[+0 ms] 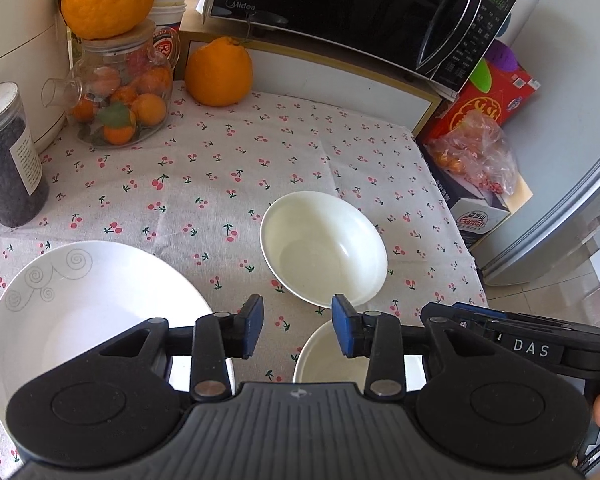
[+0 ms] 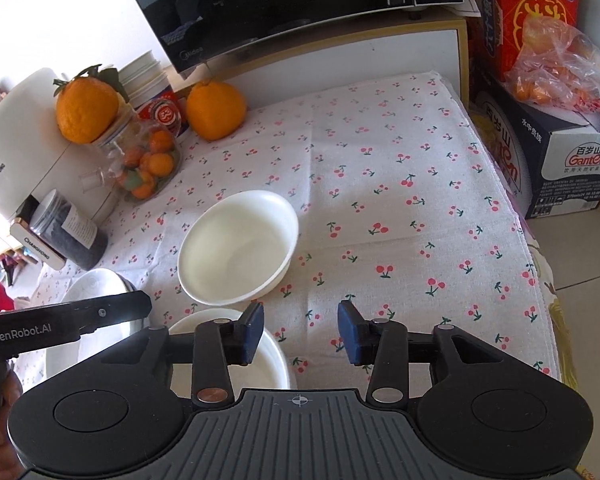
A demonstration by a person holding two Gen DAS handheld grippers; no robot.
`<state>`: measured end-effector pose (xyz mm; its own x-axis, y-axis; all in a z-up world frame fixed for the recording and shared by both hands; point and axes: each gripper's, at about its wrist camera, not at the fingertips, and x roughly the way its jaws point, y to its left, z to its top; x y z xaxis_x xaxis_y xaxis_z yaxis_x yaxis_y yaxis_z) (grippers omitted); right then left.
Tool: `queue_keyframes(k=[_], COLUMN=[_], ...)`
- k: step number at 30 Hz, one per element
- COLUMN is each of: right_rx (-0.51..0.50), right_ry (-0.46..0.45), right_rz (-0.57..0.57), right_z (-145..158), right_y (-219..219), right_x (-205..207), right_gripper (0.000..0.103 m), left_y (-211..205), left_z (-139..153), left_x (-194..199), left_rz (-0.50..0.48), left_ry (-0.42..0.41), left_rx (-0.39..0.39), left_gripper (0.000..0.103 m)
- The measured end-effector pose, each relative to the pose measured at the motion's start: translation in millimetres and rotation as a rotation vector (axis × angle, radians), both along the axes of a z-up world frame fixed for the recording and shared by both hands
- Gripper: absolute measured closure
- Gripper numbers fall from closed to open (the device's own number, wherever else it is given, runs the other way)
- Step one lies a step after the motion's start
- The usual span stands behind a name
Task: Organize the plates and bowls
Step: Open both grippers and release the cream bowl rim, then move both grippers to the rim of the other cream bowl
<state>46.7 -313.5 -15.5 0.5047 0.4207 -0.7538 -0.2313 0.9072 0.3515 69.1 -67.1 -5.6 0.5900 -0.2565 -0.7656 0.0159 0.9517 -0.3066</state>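
Left wrist view: the left tongs (image 1: 297, 326) hang spread over the cherry-print cloth (image 1: 219, 168), with nothing between the blue pads. A large plate (image 1: 79, 304) with grey swirls lies just left of the left finger, partly under it. A wide white bowl (image 1: 324, 248) sits just ahead and a little right. A smaller white bowl (image 1: 324, 360) lies below the right finger, close to the table's near edge. The right tool's black body shows at the far right.

Right wrist view: the right tongs (image 2: 302, 332) are likewise spread and empty above bare cloth. The wide bowl is ahead and left, the small bowl (image 2: 227, 352) under the left finger, the plate (image 2: 91, 292) further left behind the other tool.

Likely risks: the glazed rims are smooth, so a shallow pinch may slip. The small bowl sits near the edge, and a nudge from either finger could push it off. With both tools crowded together, they may knock each other.
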Motion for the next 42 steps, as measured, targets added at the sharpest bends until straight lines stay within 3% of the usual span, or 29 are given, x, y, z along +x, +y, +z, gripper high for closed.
queue_keyframes(k=[3,6,10,19,26,36,42], right_rx=[0.01,0.028,0.018,0.024,0.023,0.003,0.017], right_ry=[0.015,0.04,0.047,0.099,0.117,0.119,0.125], right_rz=[-0.024,-0.044,-0.069,-0.109,-0.119,-0.095,-0.065], right_z=[-2,-5,-8,-20,-28,-37,-43], right_y=[-3,-6,-5,-2,6,22,32], right_x=[5,11,17,36,44,57,62], right_gripper=[0.052,0.049,0.039,0.032,0.032,0.032,0.033], left_y=[1,0,2,2,-1,3,-1], left_z=[-1,-1,-3,-14,-26,-40,-40], left_x=[8,15,23,45,54,66,66], left_rz=[0.007,0.007,0.009,0.013,0.003,0.01,-0.014], left_ry=[0.01,0.007,0.01,0.04,0.055,0.089,0.062], left_rx=[-0.007,0.017,0.018,0.043,0.057,0.042,0.07], left_gripper=[0.055,0.054,0.04,0.033,0.034,0.05,0.057])
